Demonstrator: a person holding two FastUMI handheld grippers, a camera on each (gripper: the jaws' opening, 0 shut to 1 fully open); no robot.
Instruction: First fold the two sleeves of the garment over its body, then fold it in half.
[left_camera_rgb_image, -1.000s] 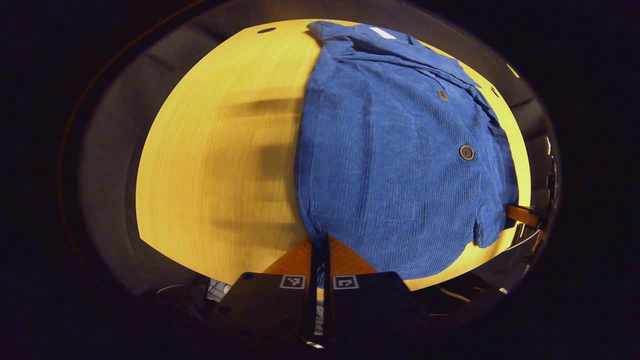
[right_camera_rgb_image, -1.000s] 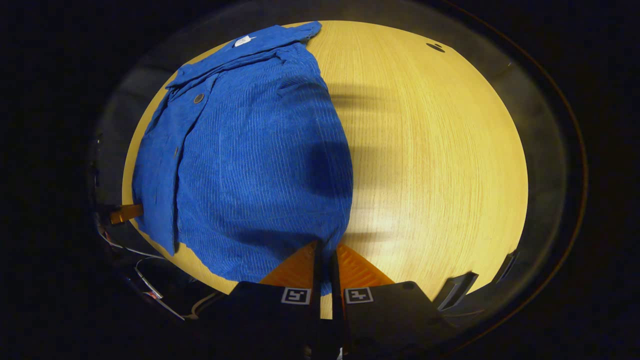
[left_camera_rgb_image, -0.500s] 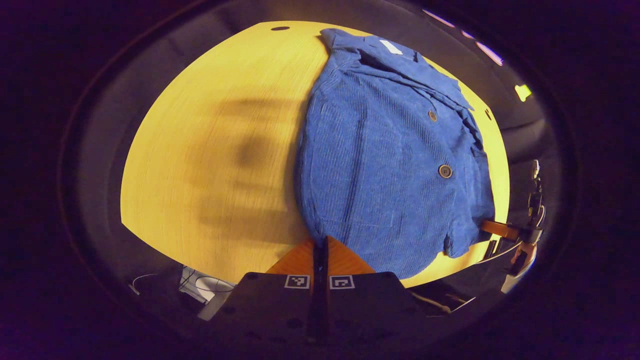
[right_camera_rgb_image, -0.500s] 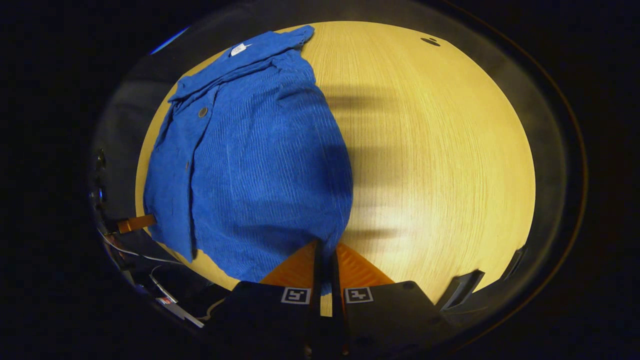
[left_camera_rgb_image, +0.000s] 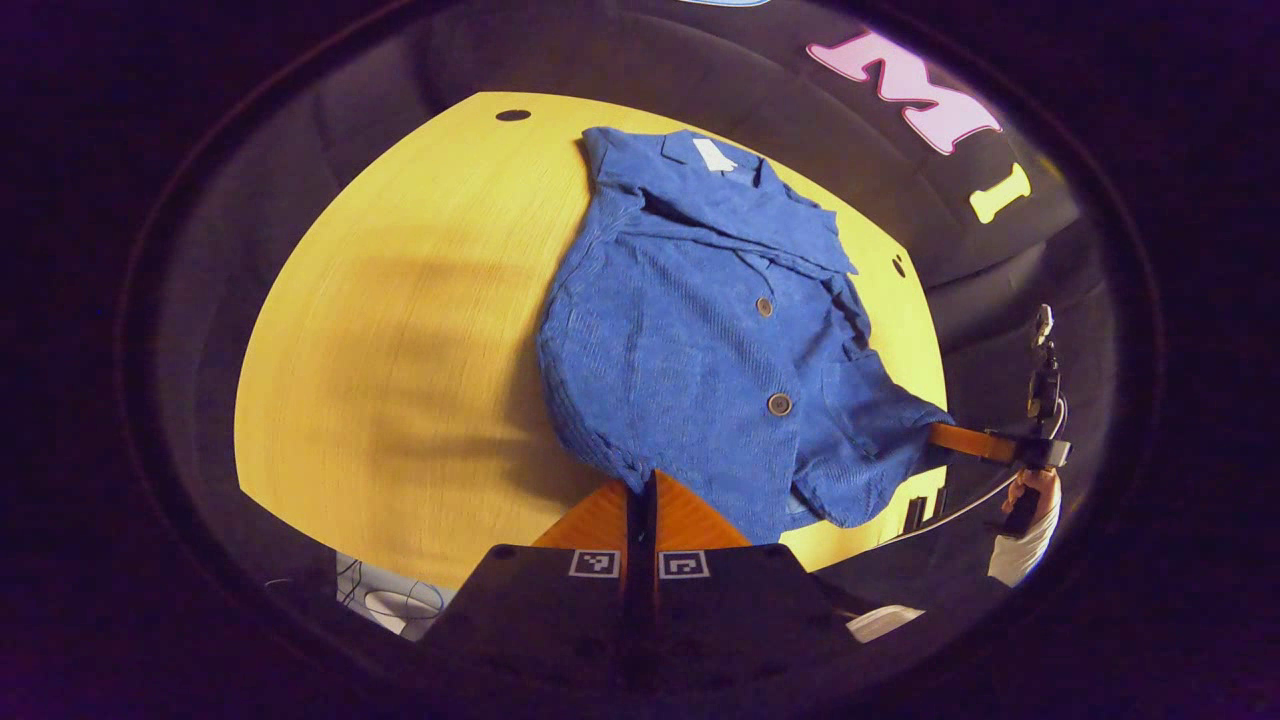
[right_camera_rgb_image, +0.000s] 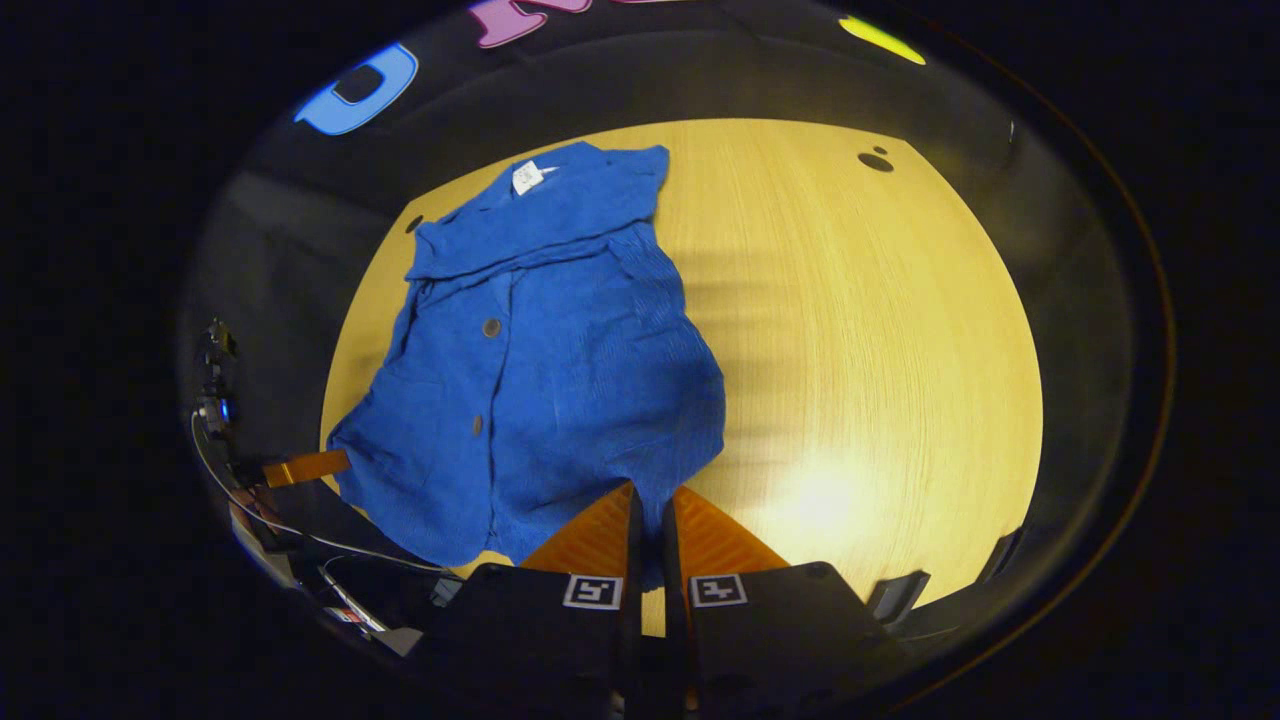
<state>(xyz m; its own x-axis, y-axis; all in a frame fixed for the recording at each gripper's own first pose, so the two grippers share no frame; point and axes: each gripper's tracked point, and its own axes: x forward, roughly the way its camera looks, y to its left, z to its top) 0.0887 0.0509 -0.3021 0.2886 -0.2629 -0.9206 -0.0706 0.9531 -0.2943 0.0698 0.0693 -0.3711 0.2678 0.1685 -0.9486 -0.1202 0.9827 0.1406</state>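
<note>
A blue corduroy garment (left_camera_rgb_image: 690, 330) with buttons and a white neck label lies on the yellow wooden table (left_camera_rgb_image: 400, 330), collar at the far end. My left gripper (left_camera_rgb_image: 640, 487) is shut on the near hem corner, and the cloth runs straight into its closed fingers. In the right gripper view the same garment (right_camera_rgb_image: 550, 380) sits left of centre. My right gripper (right_camera_rgb_image: 650, 500) is shut on the other hem corner, with blue cloth between its fingers. The near hem is lifted off the table. The right gripper (left_camera_rgb_image: 962, 441) also appears at the garment's right corner, held by a hand (left_camera_rgb_image: 1030, 490).
Bare tabletop (right_camera_rgb_image: 870, 350) stretches to the right of the garment in the right gripper view. Small dark holes (left_camera_rgb_image: 512, 115) mark the table's far corners. The other gripper (right_camera_rgb_image: 305, 467) and cables (right_camera_rgb_image: 300, 540) sit at the near left edge. The dark booth wall stands behind the table.
Both grippers have risen and pulled back with the hem corners held. The near end of the garment has lifted and bunched, and more of the booth wall has come into view.
</note>
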